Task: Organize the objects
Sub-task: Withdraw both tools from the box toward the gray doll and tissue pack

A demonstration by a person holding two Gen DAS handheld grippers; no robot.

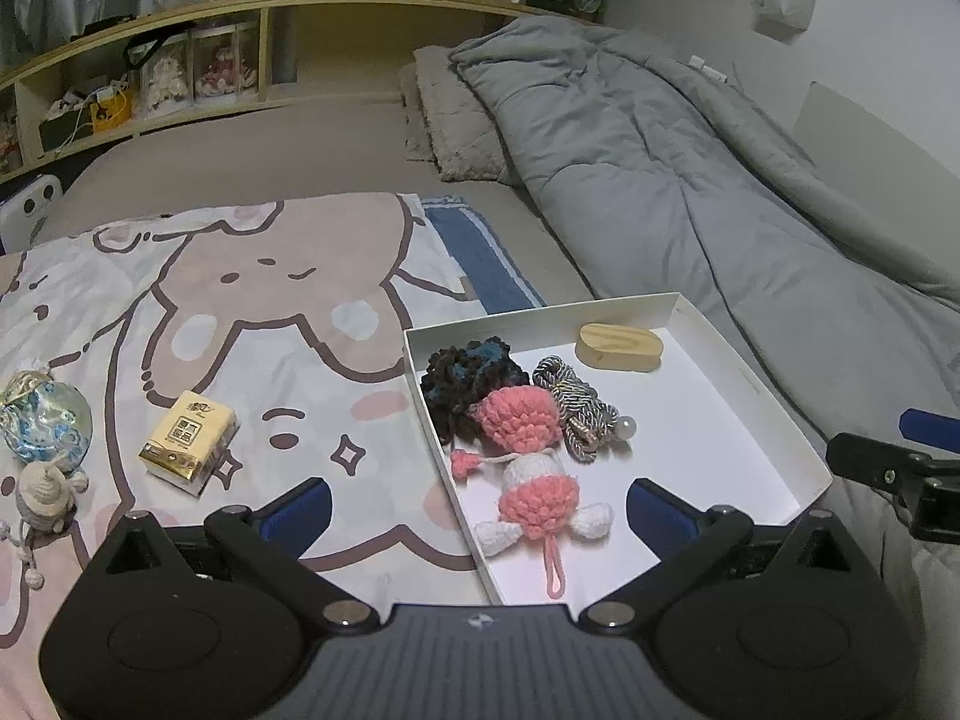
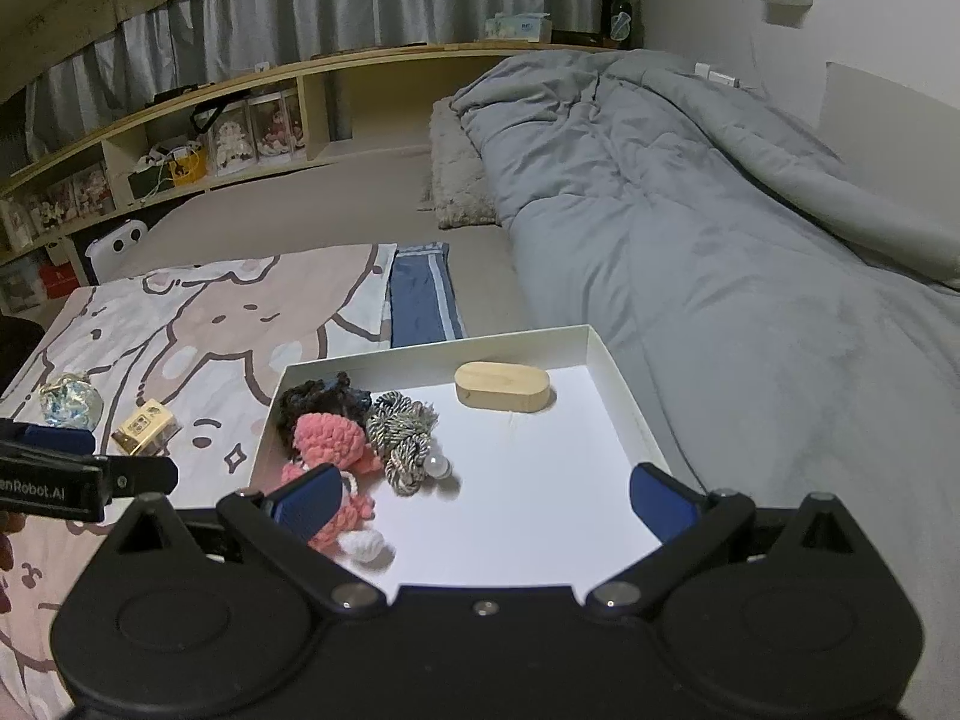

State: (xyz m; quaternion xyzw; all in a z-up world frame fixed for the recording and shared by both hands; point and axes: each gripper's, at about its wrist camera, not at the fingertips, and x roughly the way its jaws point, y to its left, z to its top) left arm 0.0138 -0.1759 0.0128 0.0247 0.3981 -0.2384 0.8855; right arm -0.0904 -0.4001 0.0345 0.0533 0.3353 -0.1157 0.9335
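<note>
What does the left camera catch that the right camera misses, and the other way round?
Only the left wrist view shows the small knitted figure lying at the blanket's near left edge, and the pink crochet doll whole, down to its loop.

Only the right wrist view shows the green bottle whole on the headboard shelf, and its own tongs open above the box.

Both show the white box holding the wooden block, dark yarn bundle and twisted cord, plus the tissue pack and blue pouch on the blanket.

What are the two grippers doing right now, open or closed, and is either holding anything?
Left gripper: open, holding nothing, by the white box's left edge.
Right gripper: open, holding nothing, over the box.
</note>
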